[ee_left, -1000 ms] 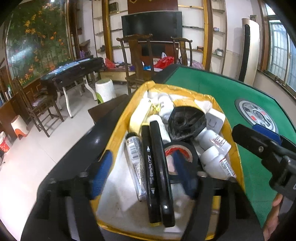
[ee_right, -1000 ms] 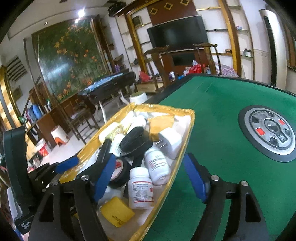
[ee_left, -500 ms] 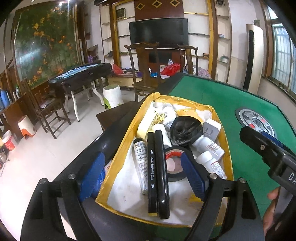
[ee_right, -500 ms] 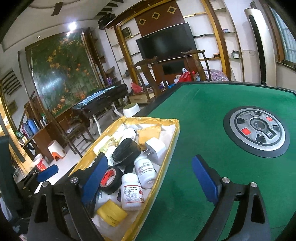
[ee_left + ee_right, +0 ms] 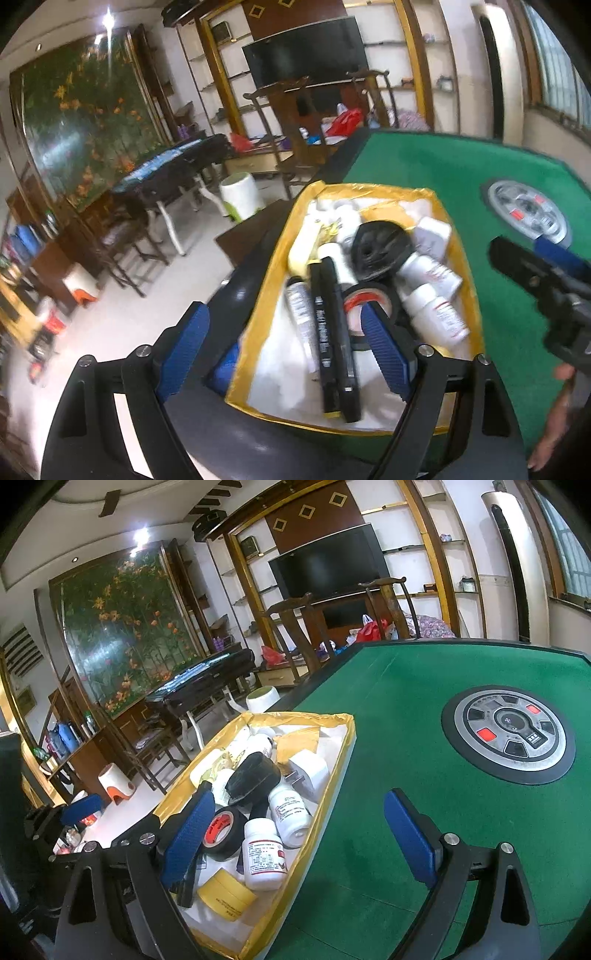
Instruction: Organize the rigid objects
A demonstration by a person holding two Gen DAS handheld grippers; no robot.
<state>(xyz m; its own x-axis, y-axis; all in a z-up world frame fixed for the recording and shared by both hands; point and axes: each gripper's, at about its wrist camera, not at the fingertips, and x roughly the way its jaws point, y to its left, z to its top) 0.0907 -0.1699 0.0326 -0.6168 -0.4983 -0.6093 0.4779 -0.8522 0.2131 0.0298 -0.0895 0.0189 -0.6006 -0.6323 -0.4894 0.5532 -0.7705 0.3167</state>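
Observation:
A yellow-rimmed tray [image 5: 475, 291] [image 5: 345, 749] with a white lining sits at the left edge of the green table. It holds two black markers [image 5: 334, 332], a black tape roll with a red core [image 5: 352, 301] [image 5: 221, 830], white pill bottles [image 5: 436, 314] [image 5: 263, 856], a black round part [image 5: 380, 251] [image 5: 255, 775], a white plug adapter [image 5: 432, 236] [image 5: 310, 771] and a yellow tape roll [image 5: 225, 890]. My left gripper [image 5: 284, 350] hangs open above the tray's near end, empty. My right gripper [image 5: 299, 838] stands wide open over the tray's right rim, empty.
The green felt table [image 5: 406, 709] carries a round grey control panel [image 5: 508, 733] [image 5: 524, 214] right of the tray. Wooden chairs [image 5: 295, 638] stand past its far edge. A person's hand [image 5: 554, 424] shows at the lower right. Open floor lies left of the table.
My left gripper has lifted out of the tray, away from the markers. My right gripper's jaws have widened, and it has drawn back and up from the tray.

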